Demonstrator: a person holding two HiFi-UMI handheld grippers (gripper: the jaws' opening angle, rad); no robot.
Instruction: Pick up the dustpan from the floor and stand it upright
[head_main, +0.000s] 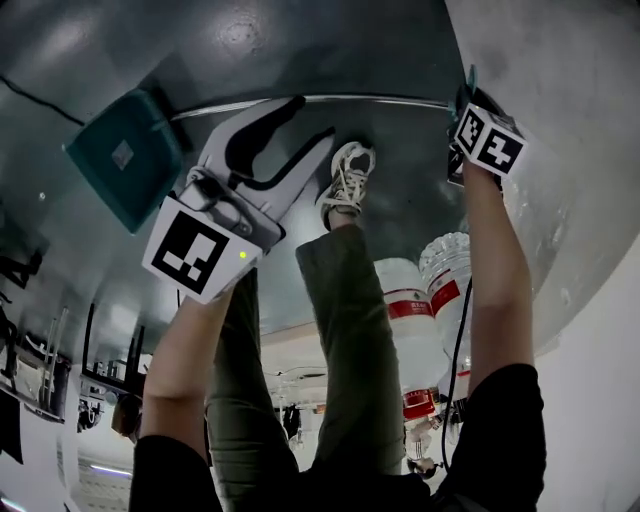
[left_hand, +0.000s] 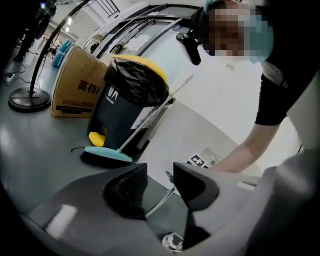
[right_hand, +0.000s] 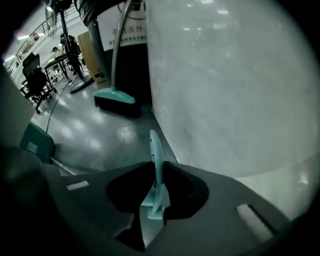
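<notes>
Right gripper (right_hand: 158, 169) is pinched on the teal handle tip (right_hand: 155, 142) of the dustpan (head_main: 125, 160). Its long pole (head_main: 320, 100) runs leftward from there to the pan end, nearer my left gripper (left_hand: 159, 172), spread wide and empty. I'd swing that tip upward.

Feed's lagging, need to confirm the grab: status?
Right gripper shut on teal end of dustpan handle. Left gripper open, empty. Dustpan not yet upright. Shoe near the handle, broom apart by the bin.

A cardboard box (left_hand: 75, 90) is carrying black Chinese print, seemingly starting 高档; a bin (left_hand: 117, 117) is wearing a white logo; a bottle label (head_main: 408, 305) is showing nothing legible.
</notes>
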